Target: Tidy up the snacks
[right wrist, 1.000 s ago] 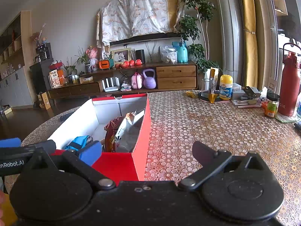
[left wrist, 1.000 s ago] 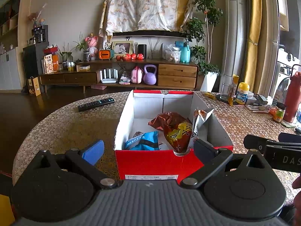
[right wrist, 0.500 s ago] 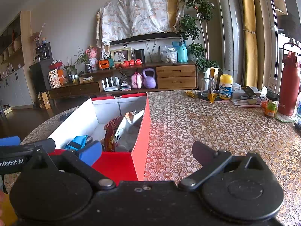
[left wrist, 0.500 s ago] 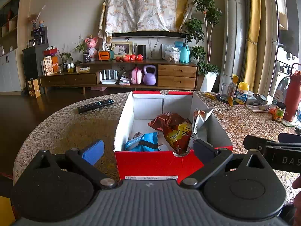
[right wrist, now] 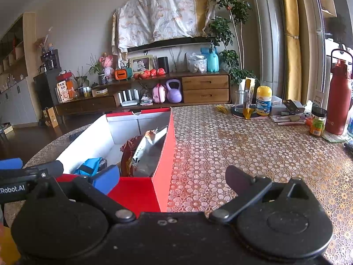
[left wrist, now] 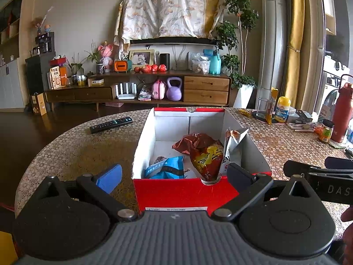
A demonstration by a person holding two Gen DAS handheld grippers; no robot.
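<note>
Left wrist camera: mounted low behind its own fingers, facing forward across the round patterned table (left wrist: 72, 148) toward the far wall. The open red cardboard box with white inner walls (left wrist: 181, 191) sits dead centre, near the lens, its short red end facing the camera.

Right wrist camera: same low height, same heading, stationed to the right. Here the red box (right wrist: 164, 165) falls left of centre, showing its long right-hand wall, with bare tabletop (right wrist: 253, 150) ahead.

Shared field: the box, the table, the long wooden sideboard (left wrist: 141, 90) (right wrist: 154, 92) and the tall red metal bottle (left wrist: 342, 110) (right wrist: 338, 101) at the right.
</note>
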